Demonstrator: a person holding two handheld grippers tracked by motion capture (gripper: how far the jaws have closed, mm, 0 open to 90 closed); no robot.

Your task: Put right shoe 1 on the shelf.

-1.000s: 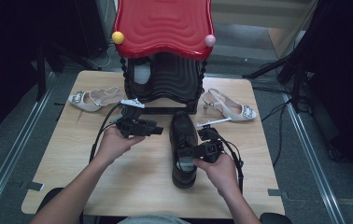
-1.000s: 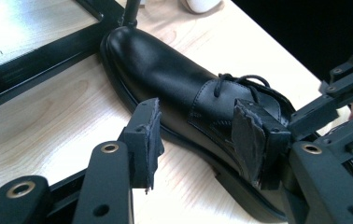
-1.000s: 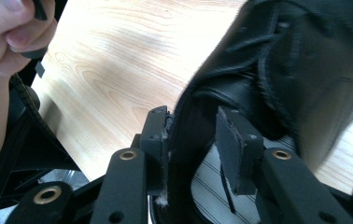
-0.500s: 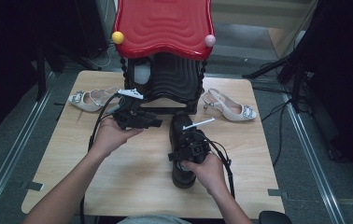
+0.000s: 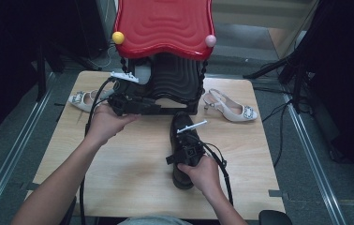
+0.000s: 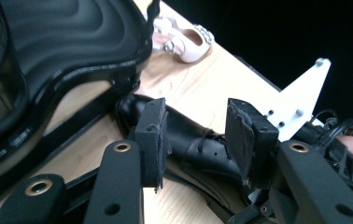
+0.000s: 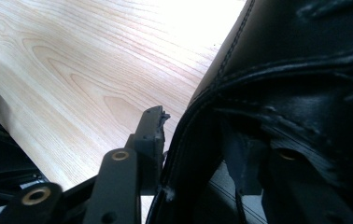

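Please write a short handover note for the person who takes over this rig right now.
Right claw: one jaw inside the black shoe, one outside, on its collar; grip looks closed.
Left claw: open, holds nothing, near the black-and-red rack.
Two pale heeled shoes lie beside the rack on the table.
Done: black shoe grasped. Left: lift and place it, probably in the rack.

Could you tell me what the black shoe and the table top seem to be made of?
The black shoe looks like smooth leather or an imitation: a soft sheen and stitched seams show in the right gripper view. The table top looks like pale wood or wood-pattern laminate, with clear grain lines and a matte finish.
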